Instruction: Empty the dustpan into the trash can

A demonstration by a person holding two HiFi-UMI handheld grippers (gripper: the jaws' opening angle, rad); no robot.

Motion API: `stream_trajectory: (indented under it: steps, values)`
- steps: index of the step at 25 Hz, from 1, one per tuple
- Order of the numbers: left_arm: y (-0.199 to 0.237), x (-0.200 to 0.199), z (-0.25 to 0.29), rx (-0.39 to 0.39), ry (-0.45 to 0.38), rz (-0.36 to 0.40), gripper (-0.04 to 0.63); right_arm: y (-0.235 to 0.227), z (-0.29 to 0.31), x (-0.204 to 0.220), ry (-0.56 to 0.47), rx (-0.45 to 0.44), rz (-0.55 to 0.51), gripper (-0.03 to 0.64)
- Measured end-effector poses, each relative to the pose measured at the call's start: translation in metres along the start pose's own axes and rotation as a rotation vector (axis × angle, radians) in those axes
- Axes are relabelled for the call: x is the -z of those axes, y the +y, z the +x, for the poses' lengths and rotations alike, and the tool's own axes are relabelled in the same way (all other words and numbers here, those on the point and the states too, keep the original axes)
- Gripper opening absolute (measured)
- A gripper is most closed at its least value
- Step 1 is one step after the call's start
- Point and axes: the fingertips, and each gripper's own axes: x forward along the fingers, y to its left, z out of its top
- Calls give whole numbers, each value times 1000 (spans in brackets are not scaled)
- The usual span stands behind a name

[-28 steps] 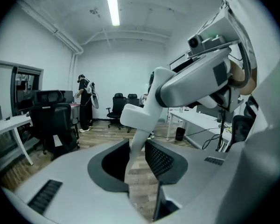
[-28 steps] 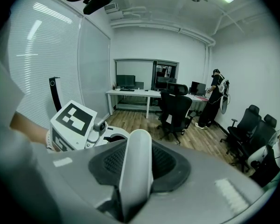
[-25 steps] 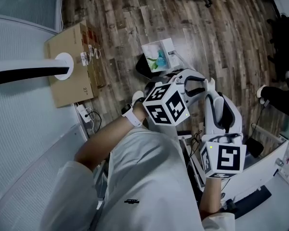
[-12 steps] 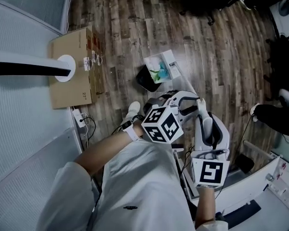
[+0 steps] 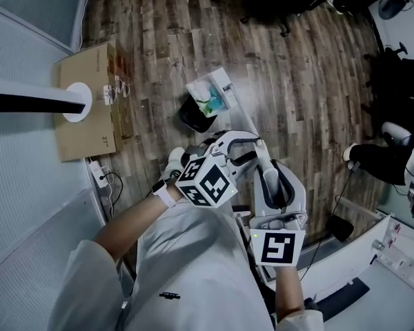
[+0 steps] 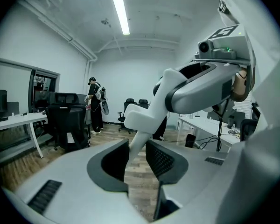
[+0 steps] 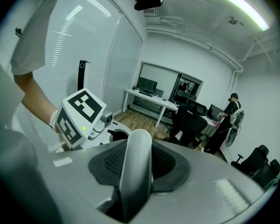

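Note:
A white long-handled dustpan [image 5: 212, 90] with blue-green litter in it sits over the upper right edge of the black trash can [image 5: 192, 116] on the wood floor. Its thin handle [image 5: 241, 116] runs back to both grippers. My left gripper [image 5: 228, 143] [image 6: 137, 155] has the handle [image 6: 136, 141] between its pads; the jaws have just been opening a little, but the pads still look pressed on it. My right gripper [image 5: 257, 147] [image 7: 137, 164] is shut on the handle's rounded grey end [image 7: 136, 171]. The left gripper's marker cube [image 7: 79, 113] is to the left in the right gripper view.
A cardboard box [image 5: 90, 126] with the white round foot [image 5: 74, 101] of a pole lies at the left. A power strip with cables [image 5: 98, 174] is by the wall. Office chairs [image 6: 67, 125], desks [image 7: 151, 104] and a standing person [image 6: 94, 108] are farther off.
In the head view both grippers, the dustpan and the trash can have slid left and down together. The pan keeps its place over the can. The right gripper has rolled.

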Motion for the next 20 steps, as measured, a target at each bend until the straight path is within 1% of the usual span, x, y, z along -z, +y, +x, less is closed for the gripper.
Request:
stream_trajectory:
  steps: [4, 6, 7, 9, 11, 12, 20]
  values:
    - [3, -7, 1, -27, -21, 0, 117, -2, -3, 0, -2, -21, -56, 124]
    - [3, -8, 3, -32, -24, -7, 117, -2, -5, 6, 36, -42, -91, 124]
    - [-1, -4, -1, -31, -17, -18, 118, 4, -8, 10, 48, -49, -83, 123]
    - [-10, 5, -9, -44, -9, -35, 120, 14, -13, 9, 6, -41, -53, 123]
    - [-10, 0, -10, -61, -24, -23, 120, 12, -16, 1, -44, -28, -80, 123]
    - [-9, -3, -10, -64, -31, -16, 120, 10, -16, -1, -50, -26, -90, 123]
    - [-10, -4, -19, -69, -48, -22, 123, 20, -20, 0, -30, -46, -127, 123]
